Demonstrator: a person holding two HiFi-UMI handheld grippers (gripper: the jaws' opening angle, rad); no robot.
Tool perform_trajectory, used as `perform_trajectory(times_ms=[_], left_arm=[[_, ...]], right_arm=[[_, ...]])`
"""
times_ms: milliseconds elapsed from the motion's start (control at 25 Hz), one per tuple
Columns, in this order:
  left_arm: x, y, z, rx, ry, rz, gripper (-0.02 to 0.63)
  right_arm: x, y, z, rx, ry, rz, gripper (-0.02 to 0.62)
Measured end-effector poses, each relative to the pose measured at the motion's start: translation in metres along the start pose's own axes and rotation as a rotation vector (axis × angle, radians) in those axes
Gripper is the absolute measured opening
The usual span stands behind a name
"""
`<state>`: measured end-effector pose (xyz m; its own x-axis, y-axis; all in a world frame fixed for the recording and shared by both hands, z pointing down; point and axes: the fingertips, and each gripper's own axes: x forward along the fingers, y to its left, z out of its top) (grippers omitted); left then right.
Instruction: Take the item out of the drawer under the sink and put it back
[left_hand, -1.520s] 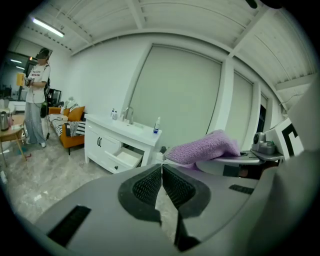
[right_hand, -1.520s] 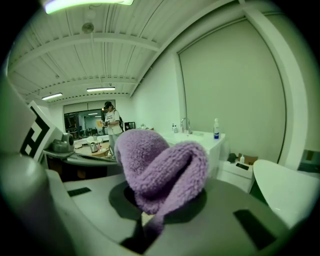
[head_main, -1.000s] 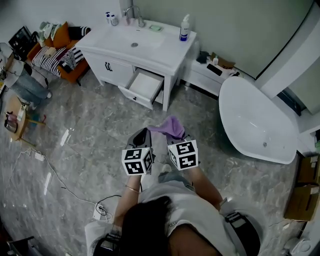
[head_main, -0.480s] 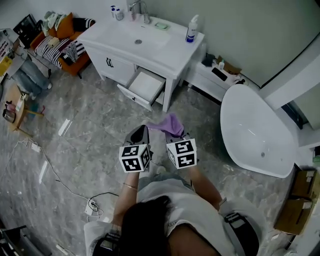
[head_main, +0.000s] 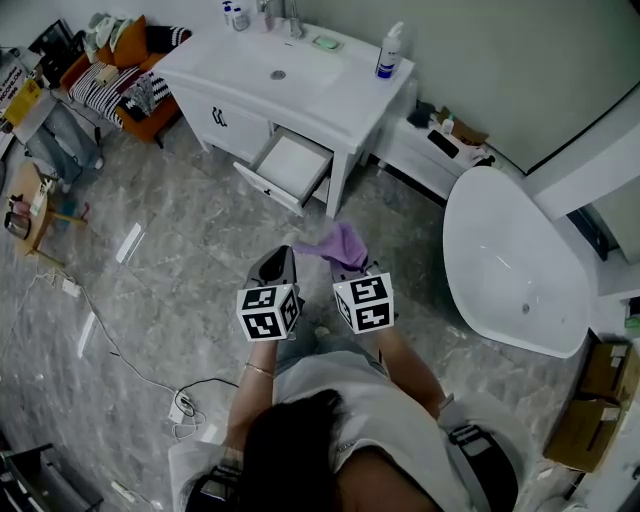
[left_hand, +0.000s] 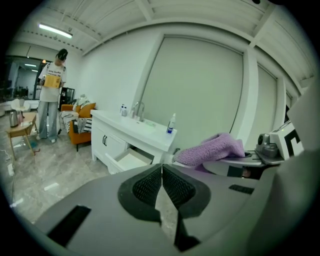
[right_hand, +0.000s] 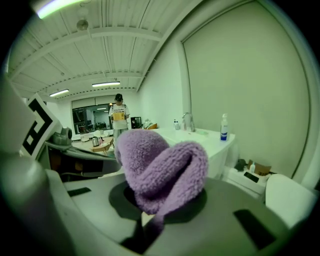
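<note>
Compared with a second earlier, we'd shuffled a bit nearer the vanity (head_main: 330, 100), which had slid up the head view, while both grippers stayed side by side in front of us. What mattered for the next bit, we reckoned, was where the open drawer (head_main: 291, 167) lay. It was ahead and off to the left of the right gripper (right_hand: 151, 217), still well apart from it, pulled out on a slant with its open end facing us. That gripper was clamped on the purple cloth (right_hand: 161, 169), pinching it low down so the rest bulged forward past the jaws as a fat folded loop. Our left gripper (left_hand: 161, 189) sat on the drawer's side of the two, but it was closed up with nothing in it, the black ribbed pads (left_hand: 148, 188) meeting at the tips. So the carrying hand was the one with slightly further to swing. The cloth looked like fluffy terry, soft and floppy, the sort of thing that would slump wherever it landed. The drawer was a plain white box, shallow and bare inside as far as we could see, and the floor (head_main: 180, 250) was glossy grey marble-look tile.
</note>
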<state>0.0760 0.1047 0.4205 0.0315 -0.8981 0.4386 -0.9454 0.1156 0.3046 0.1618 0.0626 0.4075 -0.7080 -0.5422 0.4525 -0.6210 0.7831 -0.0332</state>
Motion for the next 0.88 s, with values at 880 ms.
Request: perform_trajectory(times_ms=[880], left_arm=[[0.086, 0.043, 0.046, 0.038, 0.043, -0.064, 0.011]], right_arm=[[0.09, -0.031, 0.038, 0.017, 0.002, -0.005, 0.046]])
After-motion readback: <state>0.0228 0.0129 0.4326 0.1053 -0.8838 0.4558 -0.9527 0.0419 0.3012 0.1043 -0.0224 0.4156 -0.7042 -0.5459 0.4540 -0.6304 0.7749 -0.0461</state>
